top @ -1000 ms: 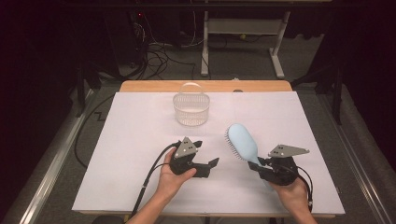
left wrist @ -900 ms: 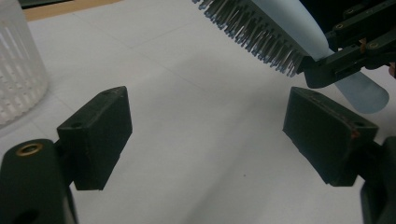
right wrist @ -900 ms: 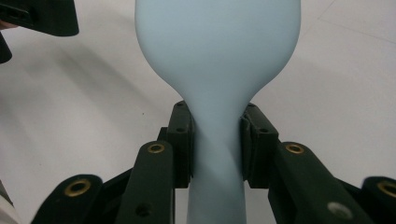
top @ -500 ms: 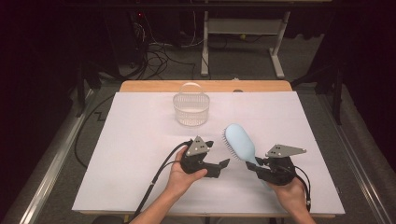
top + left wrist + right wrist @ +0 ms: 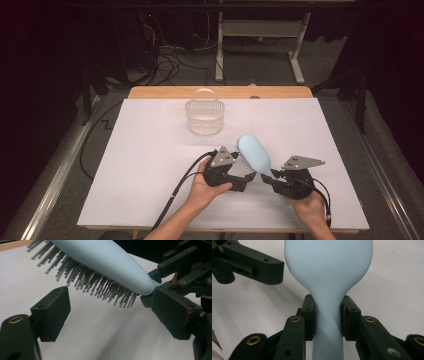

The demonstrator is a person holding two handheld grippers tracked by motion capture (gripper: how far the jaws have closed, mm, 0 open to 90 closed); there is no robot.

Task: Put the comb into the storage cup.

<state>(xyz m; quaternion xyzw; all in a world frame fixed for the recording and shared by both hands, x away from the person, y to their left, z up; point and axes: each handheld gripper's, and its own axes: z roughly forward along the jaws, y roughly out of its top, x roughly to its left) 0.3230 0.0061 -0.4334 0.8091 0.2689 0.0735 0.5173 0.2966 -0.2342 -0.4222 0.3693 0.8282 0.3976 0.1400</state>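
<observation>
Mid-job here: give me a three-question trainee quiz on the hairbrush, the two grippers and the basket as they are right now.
1. True or false: the right gripper is shut on the handle of the light blue hairbrush.
2. Multiple choice: how does the left gripper stand? A) shut on the brush head; B) open, with the bristles above the gap between its jaws; C) shut on the basket's rim.
3. Short answer: what is the clear basket doing, and where is it relative to the brush?

Key:
1. True; both pads press the handle's neck.
2. B.
3. It stands upright on the white table cover, untouched, farther from the person than the brush.
</observation>
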